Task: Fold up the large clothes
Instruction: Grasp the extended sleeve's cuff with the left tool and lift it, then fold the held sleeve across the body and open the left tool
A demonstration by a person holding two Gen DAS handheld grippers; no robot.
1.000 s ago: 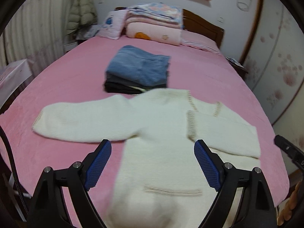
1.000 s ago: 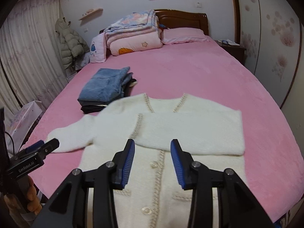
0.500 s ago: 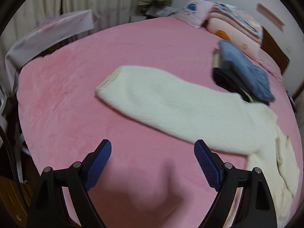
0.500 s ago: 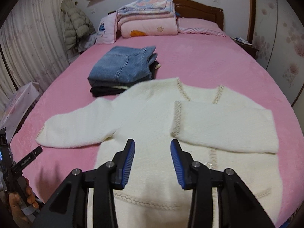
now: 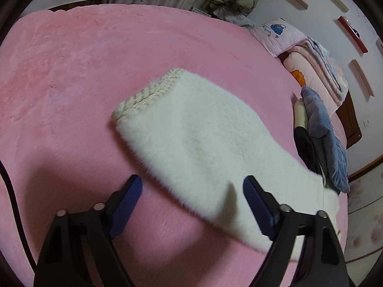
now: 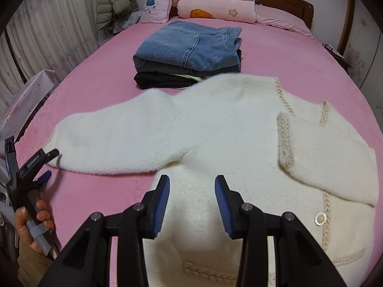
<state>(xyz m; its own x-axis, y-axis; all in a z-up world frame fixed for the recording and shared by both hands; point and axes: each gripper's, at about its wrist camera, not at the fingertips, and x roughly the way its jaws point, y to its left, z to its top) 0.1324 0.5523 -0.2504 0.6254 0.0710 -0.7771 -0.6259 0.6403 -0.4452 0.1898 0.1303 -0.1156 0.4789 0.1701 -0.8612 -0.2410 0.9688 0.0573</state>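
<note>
A fluffy white cardigan (image 6: pixel 239 143) lies flat on the pink bed (image 6: pixel 100 191). Its right sleeve is folded across the chest; its left sleeve (image 6: pixel 115 138) stretches out to the left. In the left wrist view that sleeve (image 5: pixel 203 143) with its braided cuff (image 5: pixel 148 93) lies just ahead of my open left gripper (image 5: pixel 191 203), whose right finger is over the sleeve's edge. The left gripper also shows in the right wrist view (image 6: pixel 45 165), at the cuff. My right gripper (image 6: pixel 191 203) is open and empty above the cardigan's lower body.
A stack of folded clothes topped by blue jeans (image 6: pixel 189 47) sits on the bed behind the cardigan. Folded quilts and pillows (image 6: pixel 215 2) lie at the headboard. A padded jacket (image 6: pixel 112 0) hangs by the curtain at the left.
My left gripper has swung left and dropped close to the outstretched sleeve's cuff. My right gripper has moved left and lower over the cardigan's body. Both stay open.
</note>
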